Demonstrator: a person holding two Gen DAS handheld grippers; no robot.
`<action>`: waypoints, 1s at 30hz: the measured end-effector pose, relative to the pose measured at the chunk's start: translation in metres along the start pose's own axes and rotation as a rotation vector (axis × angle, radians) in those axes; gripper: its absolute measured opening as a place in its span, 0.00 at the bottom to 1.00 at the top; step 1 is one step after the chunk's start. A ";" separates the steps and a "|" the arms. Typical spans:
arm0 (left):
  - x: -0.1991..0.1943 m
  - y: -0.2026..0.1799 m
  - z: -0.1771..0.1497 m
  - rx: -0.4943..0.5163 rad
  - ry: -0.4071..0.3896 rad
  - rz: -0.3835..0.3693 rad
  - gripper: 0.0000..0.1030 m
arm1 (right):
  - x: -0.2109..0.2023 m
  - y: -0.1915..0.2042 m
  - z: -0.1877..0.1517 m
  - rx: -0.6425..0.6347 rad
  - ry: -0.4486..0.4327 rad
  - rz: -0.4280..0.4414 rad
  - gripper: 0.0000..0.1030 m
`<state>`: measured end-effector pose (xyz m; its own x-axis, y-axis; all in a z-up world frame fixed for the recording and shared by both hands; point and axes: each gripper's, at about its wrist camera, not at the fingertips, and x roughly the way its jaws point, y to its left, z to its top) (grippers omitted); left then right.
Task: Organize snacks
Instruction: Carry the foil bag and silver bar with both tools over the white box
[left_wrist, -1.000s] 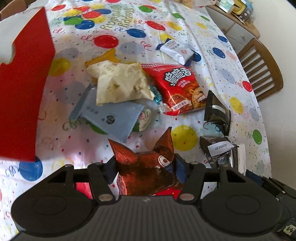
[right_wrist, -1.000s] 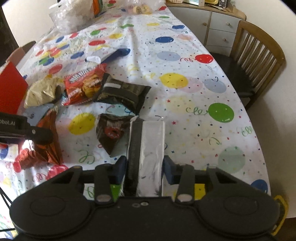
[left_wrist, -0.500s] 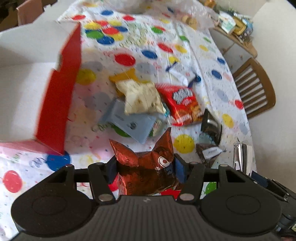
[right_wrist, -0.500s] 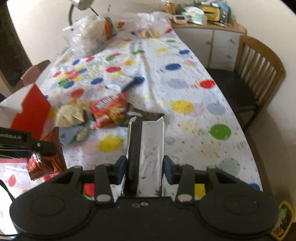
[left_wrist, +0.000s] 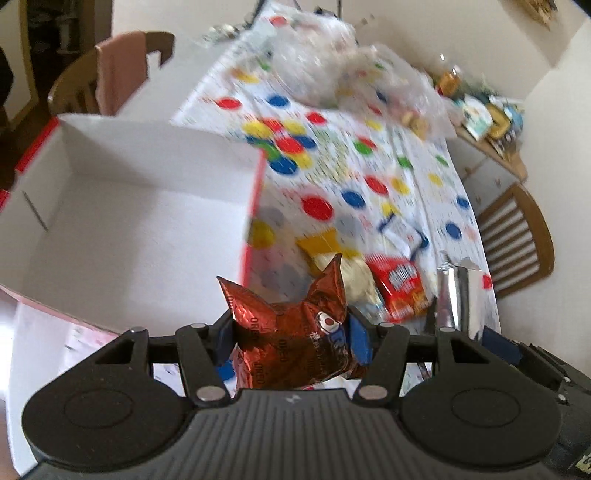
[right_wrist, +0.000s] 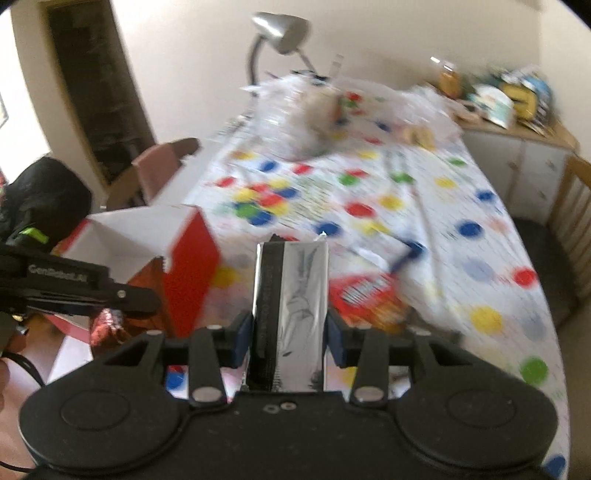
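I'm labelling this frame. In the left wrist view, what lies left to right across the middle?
white-lined red box → copper Oreo packet in the left gripper → red snack bag → silver packet → wooden chair

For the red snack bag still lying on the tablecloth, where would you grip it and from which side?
Take the red snack bag across its narrow width near one crimped end, coming from above. It lies flat on the tablecloth, so side entry has no edge to catch. A pale bag crowds one side, making the far end probably freer.
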<state>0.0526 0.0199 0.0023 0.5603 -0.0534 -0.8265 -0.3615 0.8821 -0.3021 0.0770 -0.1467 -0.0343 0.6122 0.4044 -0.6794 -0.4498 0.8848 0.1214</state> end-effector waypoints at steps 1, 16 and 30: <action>-0.004 0.006 0.004 -0.008 -0.011 0.006 0.58 | 0.004 0.010 0.005 -0.008 0.002 0.018 0.39; -0.029 0.100 0.044 -0.028 -0.088 0.126 0.58 | 0.066 0.116 0.034 -0.106 0.063 0.124 0.39; 0.011 0.178 0.080 -0.011 -0.025 0.250 0.58 | 0.151 0.170 0.041 -0.123 0.209 0.094 0.39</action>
<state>0.0541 0.2133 -0.0224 0.4708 0.1781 -0.8641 -0.4993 0.8613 -0.0944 0.1197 0.0742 -0.0872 0.4221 0.4156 -0.8057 -0.5816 0.8059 0.1110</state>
